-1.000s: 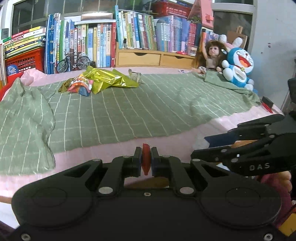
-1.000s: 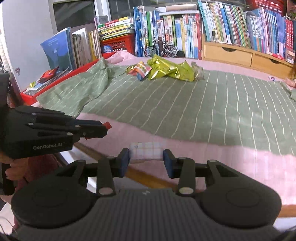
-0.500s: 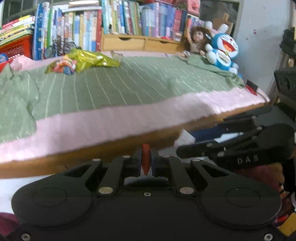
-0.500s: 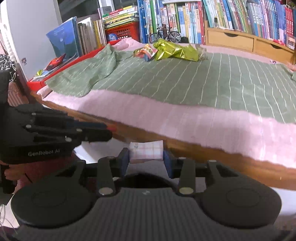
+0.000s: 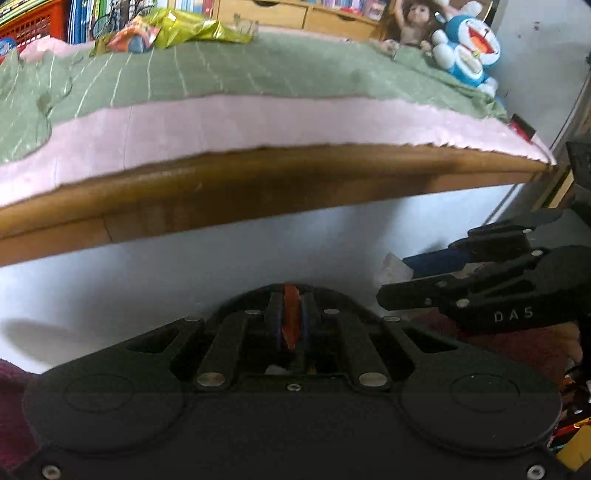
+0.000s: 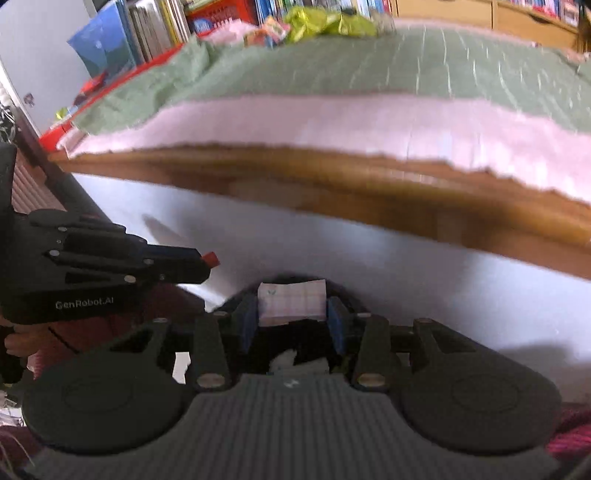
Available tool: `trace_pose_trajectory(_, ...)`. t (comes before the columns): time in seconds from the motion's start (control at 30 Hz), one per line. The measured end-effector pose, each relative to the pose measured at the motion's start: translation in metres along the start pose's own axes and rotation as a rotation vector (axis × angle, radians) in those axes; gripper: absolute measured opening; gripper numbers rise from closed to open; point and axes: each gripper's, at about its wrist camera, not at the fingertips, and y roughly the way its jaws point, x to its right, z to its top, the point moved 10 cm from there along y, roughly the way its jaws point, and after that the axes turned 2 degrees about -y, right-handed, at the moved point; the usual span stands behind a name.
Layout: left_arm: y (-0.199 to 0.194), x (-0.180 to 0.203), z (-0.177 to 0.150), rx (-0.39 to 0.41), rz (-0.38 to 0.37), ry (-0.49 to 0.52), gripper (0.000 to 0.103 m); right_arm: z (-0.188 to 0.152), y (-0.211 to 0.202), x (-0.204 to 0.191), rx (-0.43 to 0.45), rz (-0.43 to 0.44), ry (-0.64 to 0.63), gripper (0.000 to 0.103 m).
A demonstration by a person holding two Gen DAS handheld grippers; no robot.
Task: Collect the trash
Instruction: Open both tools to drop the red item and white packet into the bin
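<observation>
I'm in a home bedroom: ahead of my tongs stands a wooden bed point(image 5: 258, 184) with a green blanket point(image 5: 240, 70), a doll point(image 5: 413, 22) and plush toy point(image 5: 469, 48), with books point(image 6: 122, 48) behind.

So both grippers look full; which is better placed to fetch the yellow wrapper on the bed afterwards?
Left, probably: the left gripper sits nearer the yellow wrapper, though its red scrap must go first.

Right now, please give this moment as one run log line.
left gripper: shut on red scrap | right gripper: shut on checked paper packet | both below bed edge | yellow wrappers remain on bed
</observation>
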Motion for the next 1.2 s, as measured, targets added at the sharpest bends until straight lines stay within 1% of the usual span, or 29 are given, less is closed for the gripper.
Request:
trace_pose_trajectory(0.3, 0.038, -0.011, -0.022, -0.082, 0.022, -0.041, 0.009, -0.017, 0.024, 0.005, -0.057, -0.007, 0.046, 0.046)
trace_pose_trajectory(0.53, 0.073, -0.026, -0.040, -0.151, 0.058, -0.092, 0.009, -0.029, 0.052, 0.008, -0.110, -0.009, 0.083, 0.046)
trace_pose_trajectory(0.8, 0.096, -0.030, -0.051, -0.198, 0.096, -0.093, 0.010, -0.035, 0.077, 0.008, -0.155, -0.012, 0.120, 0.046)
trace_pose_trajectory(0.83, 0.098, -0.031, -0.052, -0.205, 0.097, -0.095, 0.011, -0.036, 0.079, 0.008, -0.159, -0.013, 0.127, 0.048)
trace_pose_trajectory(0.87, 0.099, -0.032, -0.054, -0.212, 0.098, -0.100, 0.012, -0.037, 0.079, 0.011, -0.161, -0.014, 0.133, 0.049)
trace_pose_trajectory(0.93, 0.101, -0.033, -0.057, -0.228, 0.094, -0.108, 0.019, -0.038, 0.081, 0.012, -0.164, -0.022, 0.138, 0.061)
trace_pose_trajectory(0.97, 0.102, -0.034, -0.058, -0.236, 0.091, -0.115, 0.028, -0.039, 0.082, 0.012, -0.166, -0.024, 0.143, 0.066)
trace_pose_trajectory(1.0, 0.102, -0.034, -0.058, -0.241, 0.092, -0.120, 0.036, -0.039, 0.081, 0.014, -0.167, -0.025, 0.147, 0.067)
trace_pose_trajectory(1.13, 0.100, -0.035, -0.058, -0.244, 0.105, -0.115, 0.044, -0.039, 0.078, 0.018, -0.166, -0.028, 0.154, 0.071)
trace_pose_trajectory(1.2, 0.098, -0.035, -0.058, -0.249, 0.112, -0.119, 0.050, -0.038, 0.077, 0.020, -0.164, -0.030, 0.156, 0.072)
